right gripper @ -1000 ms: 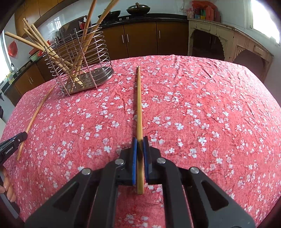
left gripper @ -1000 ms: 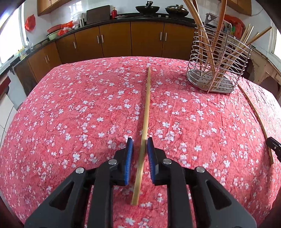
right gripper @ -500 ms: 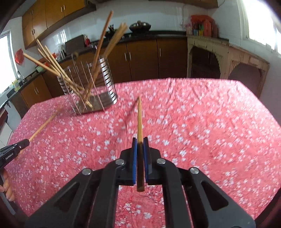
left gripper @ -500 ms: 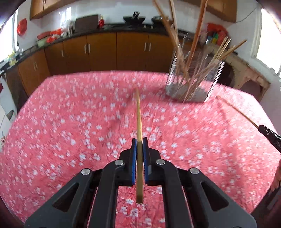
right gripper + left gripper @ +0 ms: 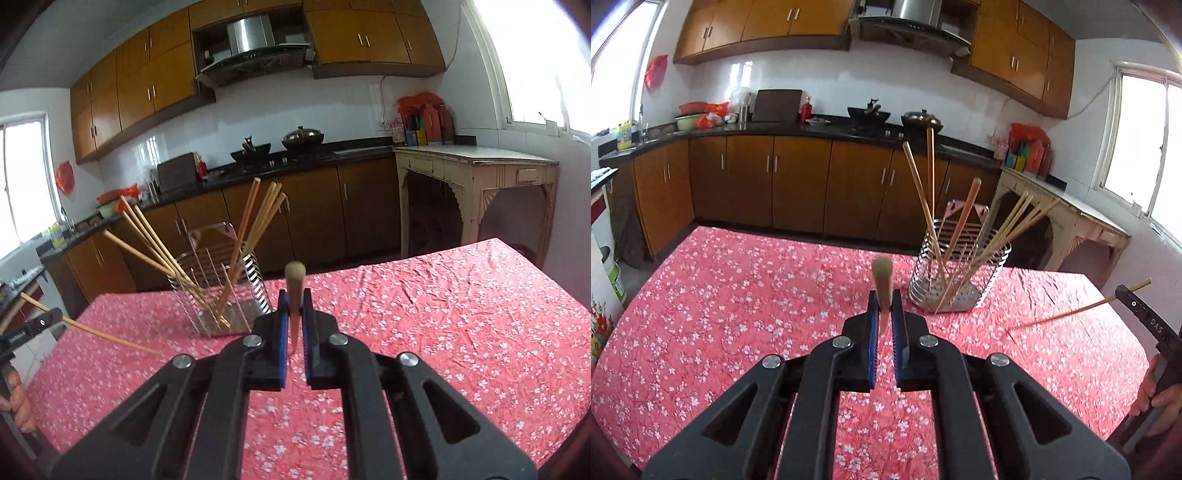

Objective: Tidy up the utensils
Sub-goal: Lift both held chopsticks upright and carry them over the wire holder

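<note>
My left gripper (image 5: 883, 299) is shut on a wooden chopstick (image 5: 882, 280) that points nearly at the camera, raised above the table. My right gripper (image 5: 294, 299) is shut on another wooden chopstick (image 5: 294, 286), also lifted and end-on. The wire utensil holder (image 5: 960, 273) with several chopsticks stands ahead and to the right in the left wrist view; it also shows in the right wrist view (image 5: 221, 291), ahead and to the left. Each gripper and its chopstick shows at the edge of the other view: the right one (image 5: 1078, 310), the left one (image 5: 96, 332).
The table has a red floral cloth (image 5: 738, 314) and its far edge lies just behind the holder. Brown kitchen cabinets (image 5: 798, 184) and a counter with woks run behind. A cream side table (image 5: 476, 184) stands at the right.
Both grippers have lifted their chopsticks off the cloth and tilted up, so the sticks now point toward the cameras. The left gripper closed on its chopstick a second ago.
</note>
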The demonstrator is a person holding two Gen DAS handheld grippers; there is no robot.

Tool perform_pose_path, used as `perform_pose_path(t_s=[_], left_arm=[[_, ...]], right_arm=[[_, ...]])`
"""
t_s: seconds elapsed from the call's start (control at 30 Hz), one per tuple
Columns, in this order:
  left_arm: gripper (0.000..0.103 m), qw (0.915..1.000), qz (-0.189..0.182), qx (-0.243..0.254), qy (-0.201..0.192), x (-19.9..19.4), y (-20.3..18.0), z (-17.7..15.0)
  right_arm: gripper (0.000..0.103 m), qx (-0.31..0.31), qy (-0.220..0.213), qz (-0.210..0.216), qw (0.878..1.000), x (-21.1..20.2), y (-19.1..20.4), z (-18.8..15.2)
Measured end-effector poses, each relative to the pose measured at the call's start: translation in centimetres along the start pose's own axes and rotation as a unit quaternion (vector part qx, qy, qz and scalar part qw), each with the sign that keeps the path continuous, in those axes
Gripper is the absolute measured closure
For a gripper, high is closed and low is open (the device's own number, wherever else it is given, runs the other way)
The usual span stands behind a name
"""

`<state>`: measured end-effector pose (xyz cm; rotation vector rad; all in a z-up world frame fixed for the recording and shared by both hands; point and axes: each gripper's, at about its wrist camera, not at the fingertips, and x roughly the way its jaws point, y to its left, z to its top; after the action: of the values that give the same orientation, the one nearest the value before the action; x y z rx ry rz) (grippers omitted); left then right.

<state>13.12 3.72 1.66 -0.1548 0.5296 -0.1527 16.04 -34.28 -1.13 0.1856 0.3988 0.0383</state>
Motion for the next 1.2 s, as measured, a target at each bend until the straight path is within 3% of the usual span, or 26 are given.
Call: perform_pose_path(t_s=[0.37, 0.53, 0.73, 0.9, 1.1, 1.2], left_arm=[[0.097, 1.0, 0.003, 0.003, -0.003, 0.3, -0.5, 1.0], [0.097, 0.9996, -0.011, 0.011, -0.024, -0.8, -2.4, 3.6], [0.097, 0.9967, -0.029, 0.029, -0.07, -2.5, -6.4, 7.6], [0.097, 0.9938, -0.041, 0.011, -0.103, -2.8, -9.2, 10.9], [0.097, 0.9876, -0.004, -0.004, -0.157, -1.4, -10.7, 14.9], [0.096, 0.9864, 0.012, -0.009, -0.164, 0.8, -10.4, 15.9]], right_arm=[[0.095, 0.002, -0.012, 0.007, 1.0, 0.0, 0.3, 0.8], [0.095, 0.001, -0.032, 0.009, 0.999, -1.1, 0.8, 3.6], [0.095, 0.015, -0.053, 0.042, 0.998, -2.1, 1.8, 8.0], [0.095, 0.002, -0.081, 0.061, 0.995, -2.2, 3.8, 11.3], [0.095, -0.003, -0.114, 0.071, 0.991, -0.4, 5.9, 14.9], [0.095, -0.007, -0.123, 0.077, 0.989, 1.7, 6.9, 15.9]])
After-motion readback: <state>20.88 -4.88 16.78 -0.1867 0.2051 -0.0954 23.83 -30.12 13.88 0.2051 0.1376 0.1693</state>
